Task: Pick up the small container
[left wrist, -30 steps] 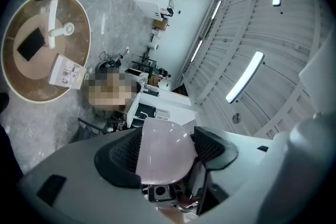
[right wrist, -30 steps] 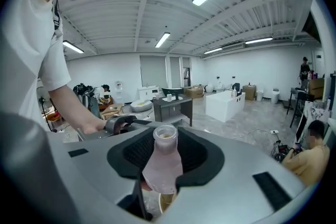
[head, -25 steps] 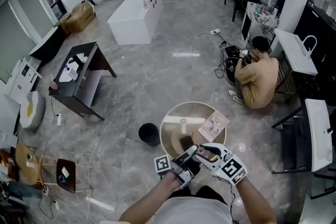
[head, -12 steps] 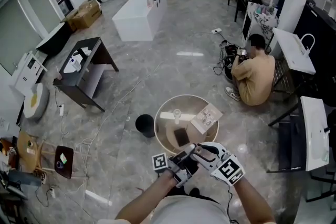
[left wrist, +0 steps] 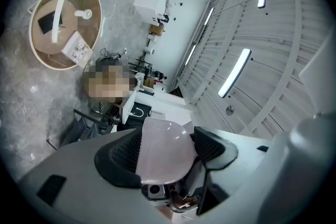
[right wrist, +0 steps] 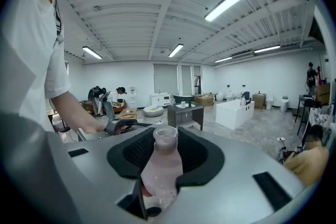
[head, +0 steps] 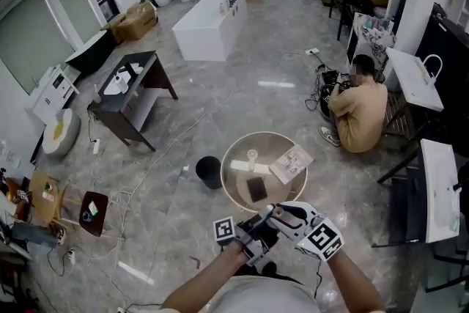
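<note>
Big marble-floor (head: 242, 99) room: right gripper (right wrist: 165, 152) clamped on the pink container (right wrist: 160, 170) just past the round table's (head: 236, 187) near edge, left gripper (left wrist: 165, 153) clamped on a pale pink rounded piece (left wrist: 160, 139).

Head view: loads of left gripper (head: 258, 225) and right gripper (head: 284, 213) too small to tell. Bottle (right wrist: 164, 162) base hidden between right pads. Pale pink piece (left wrist: 163, 149), lower edge buried in left jaws, unidentifiable. Booklet (head: 290, 163) print on table (head: 236, 190) unreadable. Forearms cut off at bottom edge.
</note>
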`<state>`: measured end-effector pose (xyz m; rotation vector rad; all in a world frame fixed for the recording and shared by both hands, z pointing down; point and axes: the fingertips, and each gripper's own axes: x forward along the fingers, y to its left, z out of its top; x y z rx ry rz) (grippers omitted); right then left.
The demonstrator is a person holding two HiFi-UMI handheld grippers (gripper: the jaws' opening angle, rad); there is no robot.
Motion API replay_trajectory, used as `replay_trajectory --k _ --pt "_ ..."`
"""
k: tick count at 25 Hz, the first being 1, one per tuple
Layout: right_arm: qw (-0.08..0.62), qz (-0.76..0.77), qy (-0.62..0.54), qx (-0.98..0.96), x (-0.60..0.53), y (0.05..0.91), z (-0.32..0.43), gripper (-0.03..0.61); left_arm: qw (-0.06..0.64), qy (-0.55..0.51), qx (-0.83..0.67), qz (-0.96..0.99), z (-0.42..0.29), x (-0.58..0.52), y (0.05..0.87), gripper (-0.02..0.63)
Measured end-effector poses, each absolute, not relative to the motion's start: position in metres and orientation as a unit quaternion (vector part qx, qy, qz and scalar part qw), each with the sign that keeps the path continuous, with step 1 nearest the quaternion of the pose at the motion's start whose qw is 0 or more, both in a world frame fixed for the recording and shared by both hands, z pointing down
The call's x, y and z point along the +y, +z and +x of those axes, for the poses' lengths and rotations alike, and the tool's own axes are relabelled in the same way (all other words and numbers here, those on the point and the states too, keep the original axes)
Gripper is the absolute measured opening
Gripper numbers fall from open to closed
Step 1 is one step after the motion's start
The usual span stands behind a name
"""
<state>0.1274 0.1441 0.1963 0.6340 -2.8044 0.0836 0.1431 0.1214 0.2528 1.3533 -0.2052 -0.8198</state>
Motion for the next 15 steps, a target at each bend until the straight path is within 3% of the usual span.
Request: replay_trajectory --k 15 --pt "0.106 0.200 0.038 -0.973 0.153 0.175 0.067 0.150 0.692 -0.357 -0.108 0.618 0.079 0.129 0.227 0.322"
